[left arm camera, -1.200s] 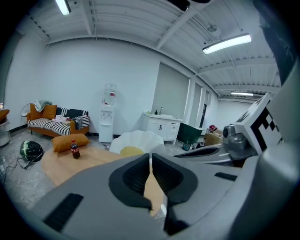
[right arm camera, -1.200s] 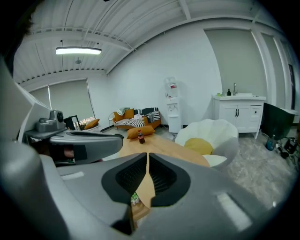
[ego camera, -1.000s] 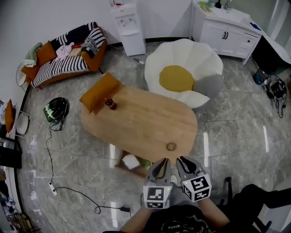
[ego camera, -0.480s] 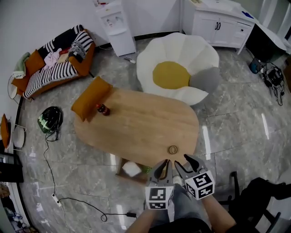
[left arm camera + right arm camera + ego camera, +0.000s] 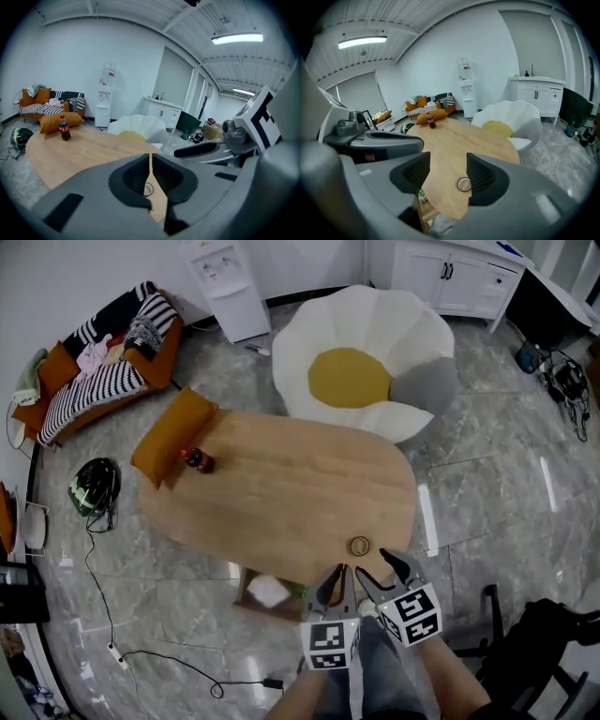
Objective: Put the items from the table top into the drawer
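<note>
**A:** Head view first: where do the task's things sit?

**B:** On the oval wooden counter. A small ring lies flat near the edge closest to the person. A cola bottle stands upright at the far left end, just beside an orange cushion that leans against that end.

**A:** And the drawer?

**B:** The drawer is pulled out below the counter's near edge. It has a white item in it, and something green beside that, too small to name.

**A:** What about the left claw?

**B:** The left claw hangs over the floor just short of the counter's edge. Its own view shows the jaws pressed together, only a thin slit between them and nothing in it.

**A:** The right one?

**B:** The right claw is just beside the left, and its jaws are spreading, with a clear gap. Nothing is between the pads. Through the gap the ring shows lying on the counter, apart from both jaws.

**A:** Anything behind the counter?

**B:** A white flower-shaped chair with a yellow middle.
</note>
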Action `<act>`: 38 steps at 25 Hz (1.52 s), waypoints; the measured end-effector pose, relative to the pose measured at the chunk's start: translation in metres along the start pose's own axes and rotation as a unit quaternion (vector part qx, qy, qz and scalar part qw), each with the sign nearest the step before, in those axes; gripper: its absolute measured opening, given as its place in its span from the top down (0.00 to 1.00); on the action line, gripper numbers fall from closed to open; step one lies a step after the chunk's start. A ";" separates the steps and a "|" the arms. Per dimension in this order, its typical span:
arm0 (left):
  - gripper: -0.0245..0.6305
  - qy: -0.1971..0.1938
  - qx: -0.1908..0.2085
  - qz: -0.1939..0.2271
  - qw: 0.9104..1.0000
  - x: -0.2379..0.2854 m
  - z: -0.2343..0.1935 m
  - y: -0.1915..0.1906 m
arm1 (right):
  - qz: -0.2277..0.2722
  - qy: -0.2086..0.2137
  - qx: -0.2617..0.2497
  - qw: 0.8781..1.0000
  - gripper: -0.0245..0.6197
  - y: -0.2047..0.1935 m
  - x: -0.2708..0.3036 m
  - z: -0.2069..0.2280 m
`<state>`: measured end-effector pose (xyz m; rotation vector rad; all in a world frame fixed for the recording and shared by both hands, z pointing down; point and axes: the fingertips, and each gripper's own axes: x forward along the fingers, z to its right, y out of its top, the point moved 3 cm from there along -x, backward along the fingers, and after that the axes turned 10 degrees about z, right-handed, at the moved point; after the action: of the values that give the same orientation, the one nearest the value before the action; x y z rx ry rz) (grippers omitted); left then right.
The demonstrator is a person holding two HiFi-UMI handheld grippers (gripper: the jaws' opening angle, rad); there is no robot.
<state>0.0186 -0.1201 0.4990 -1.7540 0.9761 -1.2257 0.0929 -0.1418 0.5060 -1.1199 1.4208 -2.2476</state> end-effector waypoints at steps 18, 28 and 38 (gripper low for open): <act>0.92 0.004 0.009 0.009 1.000 0.057 -0.047 -0.068 | -0.038 -0.019 -0.016 0.999 0.54 -0.089 0.072 0.028; 0.92 -0.002 0.003 -0.002 1.000 0.073 -0.057 -0.093 | -0.079 -0.023 -0.025 0.996 0.52 -0.126 0.100 0.040; 0.92 -0.005 0.009 -0.019 1.000 0.083 -0.059 -0.109 | -0.103 -0.035 -0.031 0.994 0.50 -0.150 0.114 0.049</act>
<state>-0.0009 -0.1593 0.6414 -1.7710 0.9261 -1.2440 0.0780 -0.1656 0.6989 -1.4113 1.4126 -2.2876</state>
